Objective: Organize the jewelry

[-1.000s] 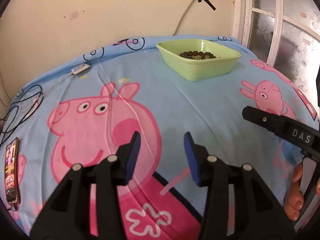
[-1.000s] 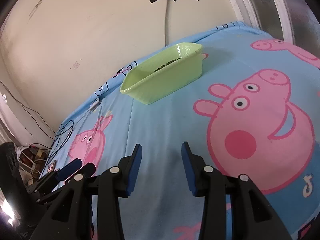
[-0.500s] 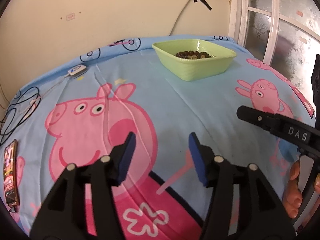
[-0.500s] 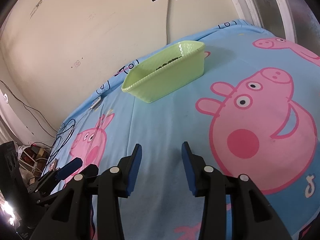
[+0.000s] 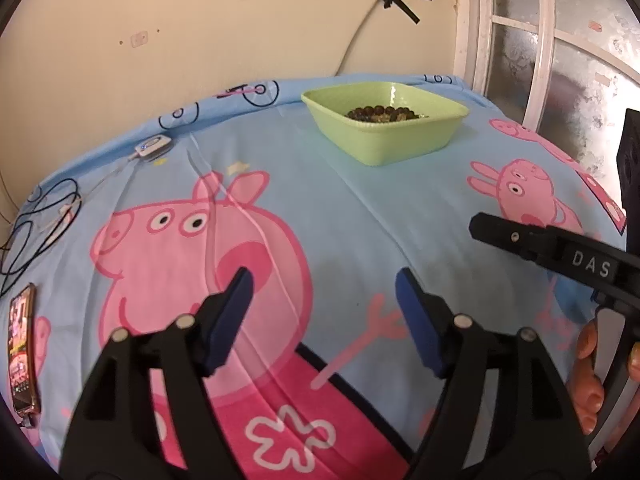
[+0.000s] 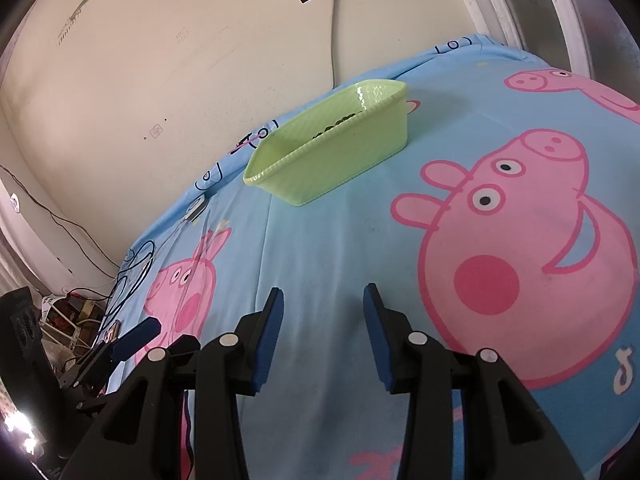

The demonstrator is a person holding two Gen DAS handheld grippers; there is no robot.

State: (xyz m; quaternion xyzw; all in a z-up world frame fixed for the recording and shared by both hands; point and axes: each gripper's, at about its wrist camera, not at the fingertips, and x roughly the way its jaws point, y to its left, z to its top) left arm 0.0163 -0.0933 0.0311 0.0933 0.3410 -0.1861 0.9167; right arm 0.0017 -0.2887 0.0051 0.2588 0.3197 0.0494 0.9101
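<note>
Phone [image 5: 21, 350] at the left edge of the bed sheet [image 5: 360, 208], black cables [image 5: 36, 220] past it. Left gripper [image 5: 324, 280] over the big pink pig, jaws just opened wider, wide apart, nothing between them. Green bowl [image 5: 384, 136] near the far edge by the wall, dark bead bracelet [image 5: 382, 113] inside. Right gripper [image 6: 322, 300] over plain blue sheet, jaws a little apart, empty, pads touching nothing. Fingers [image 5: 586, 376] of a hand on its handle, at the right edge.

Bare sheet [image 5: 352, 216] lies open up to basin [image 5: 384, 140] (near wall)
</note>
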